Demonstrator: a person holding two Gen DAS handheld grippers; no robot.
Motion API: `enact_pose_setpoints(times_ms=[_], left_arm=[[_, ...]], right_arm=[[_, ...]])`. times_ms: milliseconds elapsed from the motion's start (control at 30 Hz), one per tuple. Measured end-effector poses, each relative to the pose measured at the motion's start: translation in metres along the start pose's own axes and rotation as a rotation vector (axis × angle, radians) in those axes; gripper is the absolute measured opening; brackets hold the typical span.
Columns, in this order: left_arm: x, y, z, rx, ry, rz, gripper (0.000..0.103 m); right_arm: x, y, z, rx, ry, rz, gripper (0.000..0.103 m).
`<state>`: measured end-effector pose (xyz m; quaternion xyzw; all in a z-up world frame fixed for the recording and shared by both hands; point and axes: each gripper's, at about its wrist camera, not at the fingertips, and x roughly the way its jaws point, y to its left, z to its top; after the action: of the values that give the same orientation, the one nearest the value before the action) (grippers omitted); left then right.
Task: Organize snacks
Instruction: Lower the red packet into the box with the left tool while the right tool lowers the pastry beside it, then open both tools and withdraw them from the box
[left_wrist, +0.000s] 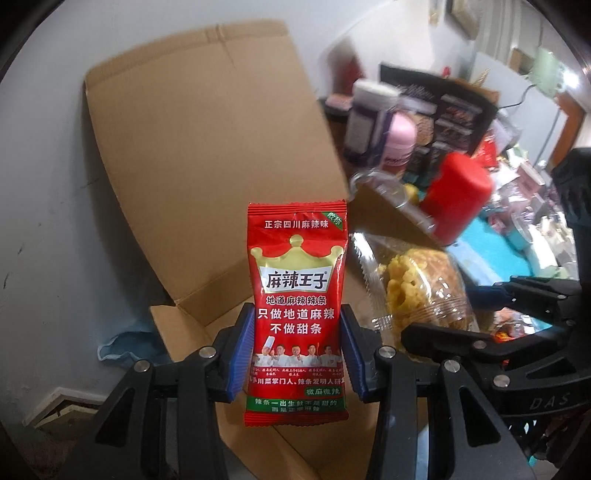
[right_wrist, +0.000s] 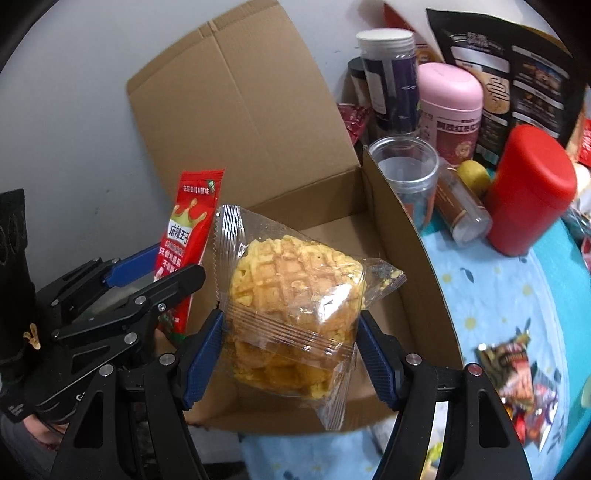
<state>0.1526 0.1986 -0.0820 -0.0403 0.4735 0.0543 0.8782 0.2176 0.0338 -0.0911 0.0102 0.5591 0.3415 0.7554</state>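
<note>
My left gripper (left_wrist: 295, 354) is shut on a red spicy-strip snack packet (left_wrist: 297, 280), held upright above the open cardboard box (left_wrist: 192, 147). Its blue pads (left_wrist: 242, 350) press on the packet's two sides. To its right, my right gripper (right_wrist: 291, 354) is shut on a clear-wrapped yellow waffle cake (right_wrist: 295, 295), hanging over the box's inside (right_wrist: 332, 236). The cake (left_wrist: 417, 291) and the right gripper show at the right edge of the left wrist view. The red packet (right_wrist: 188, 240) and the left gripper (right_wrist: 147, 273) show at the left of the right wrist view.
The box's tall flap (right_wrist: 236, 92) leans on the grey wall. Right of the box, on a blue flowered cloth (right_wrist: 517, 295), stand a red canister (right_wrist: 528, 192), a pink jar (right_wrist: 450, 110), a dark jar (right_wrist: 388, 74), a clear cup (right_wrist: 404, 166) and a black bag (right_wrist: 509, 66). Loose snack packets (right_wrist: 513, 373) lie nearer.
</note>
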Motion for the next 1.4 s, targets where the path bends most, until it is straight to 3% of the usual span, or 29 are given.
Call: enact_pose_setpoints(times_ms=[433, 700, 800, 933, 1067, 1400], left_arm=[[0.072, 0.020, -0.001, -0.074, 0.169, 0.097, 0.044], [0.086, 0.020, -0.012, -0.087, 0.227, 0.182, 0.046], [0.082, 0.020, -0.013, -0.093, 0.223, 0.190, 0.048], [0.074, 0.014, -0.007, -0.102, 0.208, 0.214, 0.064], [0.057, 0.012, -0.004, -0.115, 0.181, 0.203, 0.064], [-0.008, -0.003, 0.017, -0.097, 0.068, 0.195, 0.064]], right_arm=[[0.072, -0.014, 0.014, -0.034, 0.115, -0.028, 0.072], [0.097, -0.007, 0.004, -0.068, 0.178, -0.074, 0.074], [0.100, -0.002, 0.004, -0.065, 0.187, -0.072, 0.078], [0.090, 0.004, 0.001, -0.078, 0.170, -0.079, 0.078], [0.074, 0.012, 0.001, -0.087, 0.148, -0.081, 0.083], [0.010, 0.014, 0.011, -0.109, 0.058, -0.071, 0.083]])
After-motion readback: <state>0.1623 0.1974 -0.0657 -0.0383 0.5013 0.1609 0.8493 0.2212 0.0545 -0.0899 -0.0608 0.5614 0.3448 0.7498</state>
